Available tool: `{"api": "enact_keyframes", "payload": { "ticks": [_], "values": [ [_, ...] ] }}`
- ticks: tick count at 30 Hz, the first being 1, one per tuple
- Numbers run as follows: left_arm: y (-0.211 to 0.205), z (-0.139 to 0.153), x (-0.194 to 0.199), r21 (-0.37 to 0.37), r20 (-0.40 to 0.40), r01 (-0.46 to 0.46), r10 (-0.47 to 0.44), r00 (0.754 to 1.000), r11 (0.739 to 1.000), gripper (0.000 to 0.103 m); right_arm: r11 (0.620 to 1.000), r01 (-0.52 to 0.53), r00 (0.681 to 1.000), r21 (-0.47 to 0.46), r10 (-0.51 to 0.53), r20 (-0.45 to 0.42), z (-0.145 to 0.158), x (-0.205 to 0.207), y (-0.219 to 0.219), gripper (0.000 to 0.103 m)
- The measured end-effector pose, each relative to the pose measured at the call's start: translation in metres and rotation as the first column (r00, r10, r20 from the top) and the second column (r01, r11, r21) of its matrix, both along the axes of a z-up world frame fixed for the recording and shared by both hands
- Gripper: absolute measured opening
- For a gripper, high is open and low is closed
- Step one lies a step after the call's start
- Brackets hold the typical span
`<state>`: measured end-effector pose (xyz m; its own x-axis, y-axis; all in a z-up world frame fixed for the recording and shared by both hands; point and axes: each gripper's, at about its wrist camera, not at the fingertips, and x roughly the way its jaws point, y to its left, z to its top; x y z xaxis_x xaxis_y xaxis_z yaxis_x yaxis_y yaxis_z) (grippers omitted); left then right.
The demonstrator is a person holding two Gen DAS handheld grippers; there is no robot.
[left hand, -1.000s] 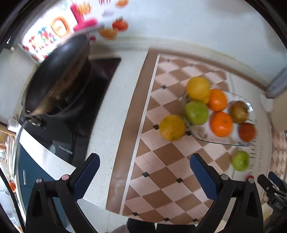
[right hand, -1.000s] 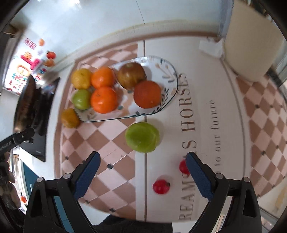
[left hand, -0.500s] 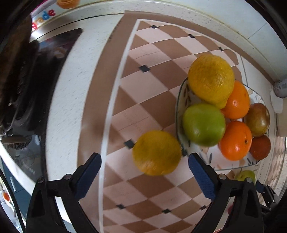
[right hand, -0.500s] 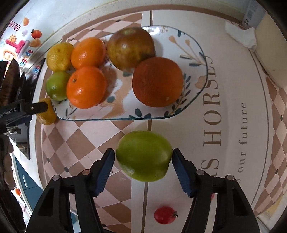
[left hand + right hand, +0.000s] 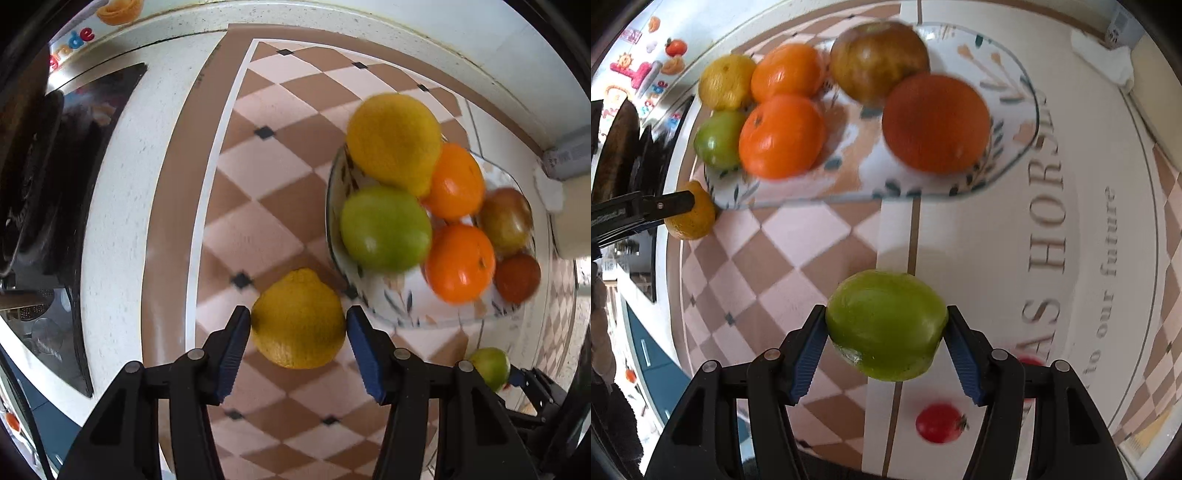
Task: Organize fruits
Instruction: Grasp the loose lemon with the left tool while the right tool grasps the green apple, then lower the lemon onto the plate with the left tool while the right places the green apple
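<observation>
Yellow lemon [image 5: 298, 320] sat clamped in the left gripper [image 5: 298, 325], the plate [image 5: 388, 295] just ahead to its right (fruit-crowded); the right gripper [image 5: 886, 332] pinched a green fruit [image 5: 885, 325], plate straight ahead.

Six fruits on plate [image 5: 1015, 162], lemon [image 5: 299, 319] beside its rim (on counter [image 5: 122, 206])

Mat [image 5: 1082, 206] on the surface, right wrist view: big letters "AS HORS", partly cut off by the plate and fingers, w/ small italic "to our future" beside. Wall sticker [image 5: 72, 44], left wrist view: coloured letters "nde", rest cut off.
</observation>
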<state>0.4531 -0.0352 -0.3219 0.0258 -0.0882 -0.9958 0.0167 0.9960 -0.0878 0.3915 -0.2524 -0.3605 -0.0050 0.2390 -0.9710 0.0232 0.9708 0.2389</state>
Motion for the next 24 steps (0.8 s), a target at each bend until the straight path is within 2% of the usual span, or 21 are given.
{"api": "enact_keyframes", "payload": {
  "ticks": [3, 7, 13, 18, 21, 24],
  "values": [
    [0.0, -0.001, -0.013, -0.003, 0.017, 0.02, -0.02, 1.0, 1.0, 0.055, 1.0, 0.002, 1.0, -0.009, -0.002, 0.017, 0.001, -0.002, 0.002, 0.066],
    [-0.004, -0.014, -0.018, -0.038, -0.015, 0.027, -0.028, 1.0, 0.999, 0.059, 1.0, 0.022, 1.0, -0.004, -0.022, 0.012, 0.001, 0.002, 0.001, 0.066],
    [-0.014, -0.023, -0.017, 0.018, -0.01, 0.055, -0.055, 0.998, 0.998, 0.056, 1.0, 0.016, 1.0, -0.015, -0.016, 0.008, 0.003, 0.004, -0.005, 0.066],
    [-0.022, -0.005, -0.028, -0.045, -0.017, 0.018, -0.018, 1.0, 0.999, 0.056, 0.998, 0.053, 0.999, 0.025, -0.053, -0.012, 0.002, -0.005, -0.013, 0.066],
    [-0.03, -0.01, -0.05, -0.092, -0.058, 0.004, -0.009, 0.998, 0.996, 0.056, 0.997, 0.068, 0.998, 0.036, -0.068, -0.007, 0.002, -0.014, -0.016, 0.066],
    [-0.042, -0.023, -0.069, -0.094, -0.083, -0.004, -0.004, 0.997, 0.996, 0.056, 0.996, 0.078, 0.997, 0.042, -0.077, -0.012, 0.003, -0.013, -0.018, 0.066]
  ]
}}
